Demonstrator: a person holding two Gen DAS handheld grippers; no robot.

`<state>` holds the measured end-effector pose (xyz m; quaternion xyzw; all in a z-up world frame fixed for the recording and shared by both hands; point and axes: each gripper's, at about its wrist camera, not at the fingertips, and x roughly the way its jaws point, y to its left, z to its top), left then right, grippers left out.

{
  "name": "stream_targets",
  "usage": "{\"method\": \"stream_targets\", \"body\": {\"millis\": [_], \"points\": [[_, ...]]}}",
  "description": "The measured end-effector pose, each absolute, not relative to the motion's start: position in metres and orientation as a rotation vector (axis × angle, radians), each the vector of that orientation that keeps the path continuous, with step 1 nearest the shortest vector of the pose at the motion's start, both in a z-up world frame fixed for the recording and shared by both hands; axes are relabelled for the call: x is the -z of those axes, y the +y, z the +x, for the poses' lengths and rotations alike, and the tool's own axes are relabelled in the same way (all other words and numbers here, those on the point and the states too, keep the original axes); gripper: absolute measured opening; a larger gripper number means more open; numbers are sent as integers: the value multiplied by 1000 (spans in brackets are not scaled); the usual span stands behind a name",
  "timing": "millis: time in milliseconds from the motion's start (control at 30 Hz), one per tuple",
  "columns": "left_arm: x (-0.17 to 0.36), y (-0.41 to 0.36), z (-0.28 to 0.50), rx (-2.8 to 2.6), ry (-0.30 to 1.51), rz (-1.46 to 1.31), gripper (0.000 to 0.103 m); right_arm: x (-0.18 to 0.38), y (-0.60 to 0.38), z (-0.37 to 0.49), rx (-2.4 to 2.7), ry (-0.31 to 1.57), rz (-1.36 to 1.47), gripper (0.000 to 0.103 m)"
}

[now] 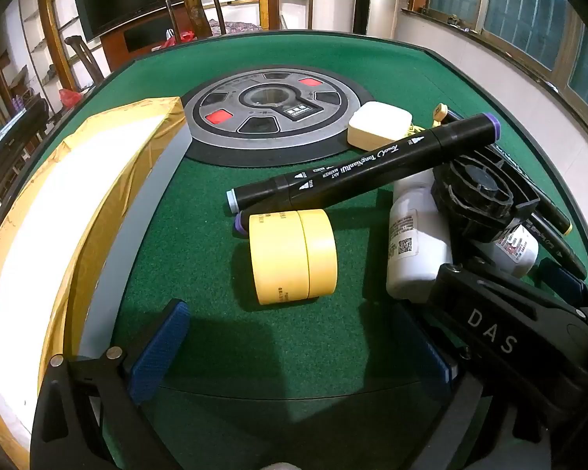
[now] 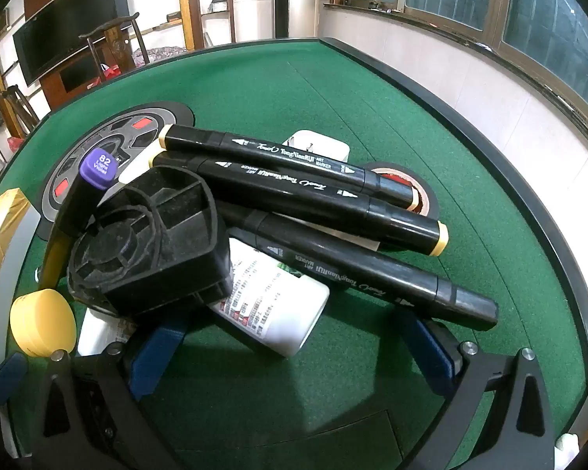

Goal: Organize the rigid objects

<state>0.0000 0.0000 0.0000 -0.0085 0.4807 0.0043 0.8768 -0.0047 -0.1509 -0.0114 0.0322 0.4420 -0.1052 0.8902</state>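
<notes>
My left gripper (image 1: 294,352) hangs open over bare green felt, just short of two yellow tape rolls (image 1: 294,254) stuck side by side. Beyond them a black marker with a purple cap (image 1: 364,164) leans across a pile. The pile holds a white bottle (image 1: 415,243) and a black plastic fan-shaped part (image 1: 478,196). My right gripper (image 2: 294,352) is also open and empty, its blue pads (image 2: 156,356) on either side of the near end of a white bottle (image 2: 278,301). Three more black markers (image 2: 302,196) lie over that bottle beside the black part (image 2: 153,243).
A long box wrapped in yellow tape (image 1: 58,215) lies along the left. A round grey centre plate (image 1: 270,113) is set into the felt table (image 1: 254,58). A cream square box (image 1: 380,123), a white plug (image 2: 321,145) and a brown tape roll (image 2: 411,184) lie behind the pile.
</notes>
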Motion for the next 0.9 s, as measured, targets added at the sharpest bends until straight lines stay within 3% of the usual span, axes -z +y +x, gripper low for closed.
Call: {"method": "stream_targets", "body": {"millis": [900], "points": [[0,-3,3,-21,1003,-22,103,12,-151,-4,219,917,67,102]]}}
